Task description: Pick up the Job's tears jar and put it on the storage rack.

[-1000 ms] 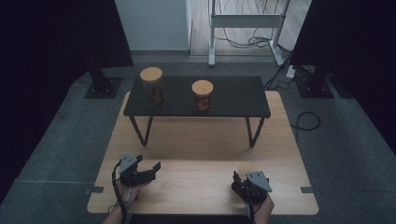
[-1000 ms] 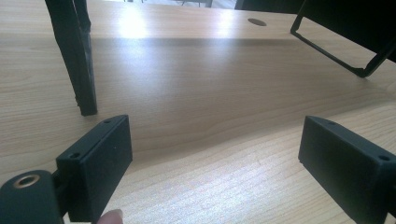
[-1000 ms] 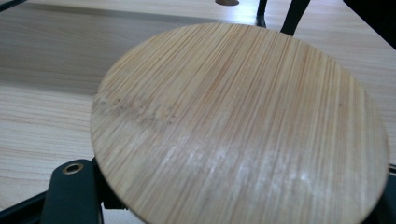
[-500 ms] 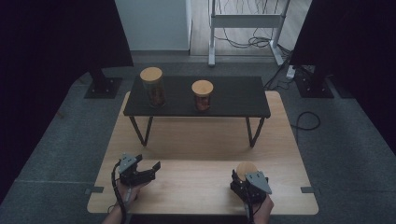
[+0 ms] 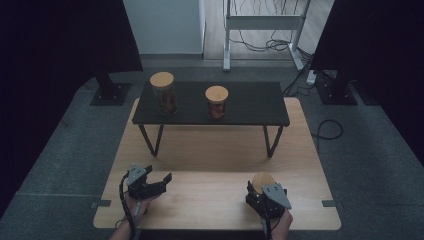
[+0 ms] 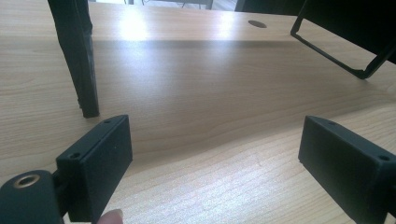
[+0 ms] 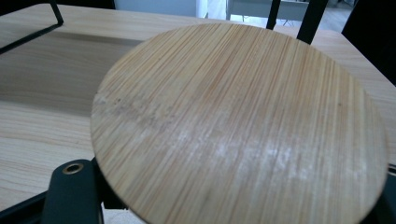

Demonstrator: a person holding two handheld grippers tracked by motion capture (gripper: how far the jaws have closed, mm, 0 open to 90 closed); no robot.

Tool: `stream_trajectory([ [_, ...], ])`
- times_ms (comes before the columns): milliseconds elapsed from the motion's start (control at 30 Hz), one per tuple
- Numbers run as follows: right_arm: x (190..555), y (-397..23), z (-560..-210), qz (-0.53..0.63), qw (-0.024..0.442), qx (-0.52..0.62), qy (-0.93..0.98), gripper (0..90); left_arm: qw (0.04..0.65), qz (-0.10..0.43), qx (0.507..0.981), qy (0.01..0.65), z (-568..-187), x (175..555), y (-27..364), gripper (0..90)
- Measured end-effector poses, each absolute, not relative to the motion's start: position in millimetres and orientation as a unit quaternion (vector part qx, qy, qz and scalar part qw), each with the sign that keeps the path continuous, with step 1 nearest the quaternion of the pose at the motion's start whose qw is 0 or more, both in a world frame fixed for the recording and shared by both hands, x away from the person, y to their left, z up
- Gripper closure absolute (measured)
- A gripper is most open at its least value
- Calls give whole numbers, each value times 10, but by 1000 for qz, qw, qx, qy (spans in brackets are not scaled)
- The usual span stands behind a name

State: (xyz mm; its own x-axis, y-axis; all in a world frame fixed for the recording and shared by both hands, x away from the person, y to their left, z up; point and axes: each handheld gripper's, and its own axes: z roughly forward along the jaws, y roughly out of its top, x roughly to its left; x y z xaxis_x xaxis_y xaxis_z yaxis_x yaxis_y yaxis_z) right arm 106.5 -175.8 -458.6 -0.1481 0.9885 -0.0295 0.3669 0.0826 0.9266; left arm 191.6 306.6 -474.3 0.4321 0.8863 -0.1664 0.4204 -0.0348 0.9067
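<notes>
High view: at lower right, the right gripper pinches a round wooden lid held flat over the table; at lower left, the left gripper rests spread wide, empty.

The lid is blocking pretty much everything under it in the right gripper view, jaws included. Up top, the right gripper is covering part of it. Jar contents are looking too small to make out.
</notes>
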Motion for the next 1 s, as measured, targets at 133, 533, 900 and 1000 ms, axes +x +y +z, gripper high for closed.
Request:
stream_trajectory([
  [133, 1059, -1754, -4567, 418, 377, 532, 633, 247, 503, 232, 681, 480, -4742, 1915, 3066, 93],
  [533, 1054, -1738, -4520, 421, 381, 531, 630, 247, 504, 233, 679, 481, -4739, 1912, 3074, 93],
  [900, 1060, -1711, -4439, 431, 387, 524, 625, 247, 505, 233, 678, 480, -4735, 1909, 3076, 93],
  [1000, 1063, -1699, -4415, 432, 388, 521, 625, 247, 505, 233, 678, 481, -4734, 1911, 3083, 93],
])
